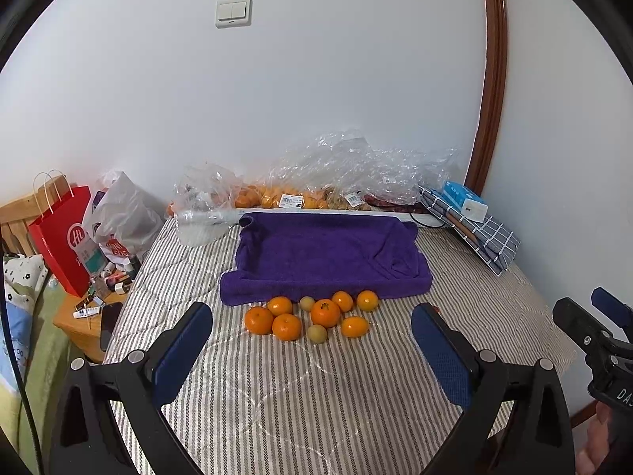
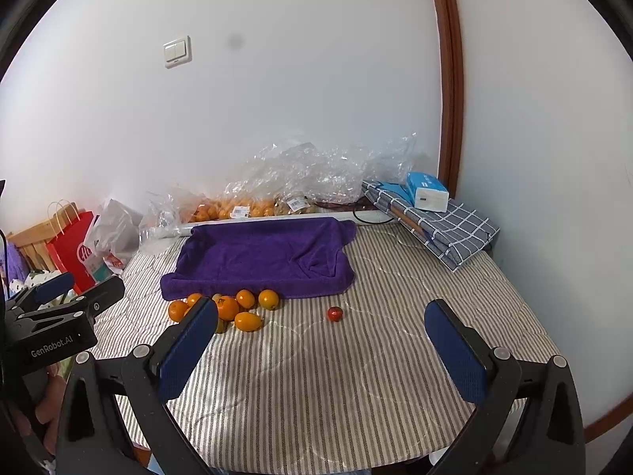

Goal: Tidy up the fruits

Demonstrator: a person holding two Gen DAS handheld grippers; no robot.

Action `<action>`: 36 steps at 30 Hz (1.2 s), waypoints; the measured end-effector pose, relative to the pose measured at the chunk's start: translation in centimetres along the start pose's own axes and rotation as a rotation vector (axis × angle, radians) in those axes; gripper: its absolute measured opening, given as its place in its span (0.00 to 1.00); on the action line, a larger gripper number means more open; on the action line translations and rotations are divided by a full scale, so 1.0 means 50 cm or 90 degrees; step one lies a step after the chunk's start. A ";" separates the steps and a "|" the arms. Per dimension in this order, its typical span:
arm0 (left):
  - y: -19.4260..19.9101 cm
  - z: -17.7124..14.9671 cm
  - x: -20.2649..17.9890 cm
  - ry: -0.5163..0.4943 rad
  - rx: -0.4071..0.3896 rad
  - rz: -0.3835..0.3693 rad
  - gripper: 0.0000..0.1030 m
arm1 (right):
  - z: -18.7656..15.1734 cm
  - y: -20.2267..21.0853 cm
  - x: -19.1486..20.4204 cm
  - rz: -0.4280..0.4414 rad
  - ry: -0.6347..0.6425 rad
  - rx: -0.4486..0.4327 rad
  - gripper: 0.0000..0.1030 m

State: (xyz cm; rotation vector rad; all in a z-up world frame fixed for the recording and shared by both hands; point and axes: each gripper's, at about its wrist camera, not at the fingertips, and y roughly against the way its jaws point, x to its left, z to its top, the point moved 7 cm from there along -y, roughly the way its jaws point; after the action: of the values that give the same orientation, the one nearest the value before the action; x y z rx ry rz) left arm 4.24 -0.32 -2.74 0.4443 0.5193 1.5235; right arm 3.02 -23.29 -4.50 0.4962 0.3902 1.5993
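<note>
Right now both tools hang wide and empty above the near part of the striped bed (image 1: 316, 388).

Ahead, the cluster of oranges (image 1: 312, 316), with two small greenish-yellow fruits among them, lies on the bed, touching the near edge of the purple towel (image 1: 324, 253). One small red fruit (image 2: 334, 313) sits alone to the right of the cluster, well apart from it. More oranges fill clear plastic bags (image 1: 316, 182) along the far wall. The left tool (image 1: 312, 344) has its blue pads spread wide, gripping nothing; the right tool (image 2: 322, 340) is likewise spread wide. A red paper bag (image 1: 63, 233) stands at far left.
</note>
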 end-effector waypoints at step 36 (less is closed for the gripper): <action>-0.028 0.009 0.049 0.025 -0.014 0.013 0.98 | 0.003 -0.027 0.011 0.010 0.021 -0.021 1.00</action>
State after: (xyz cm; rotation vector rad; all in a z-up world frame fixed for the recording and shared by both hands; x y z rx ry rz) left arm 5.59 2.15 -3.29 0.4047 0.5298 1.5579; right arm 4.18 -22.62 -5.04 0.4488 0.3843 1.6285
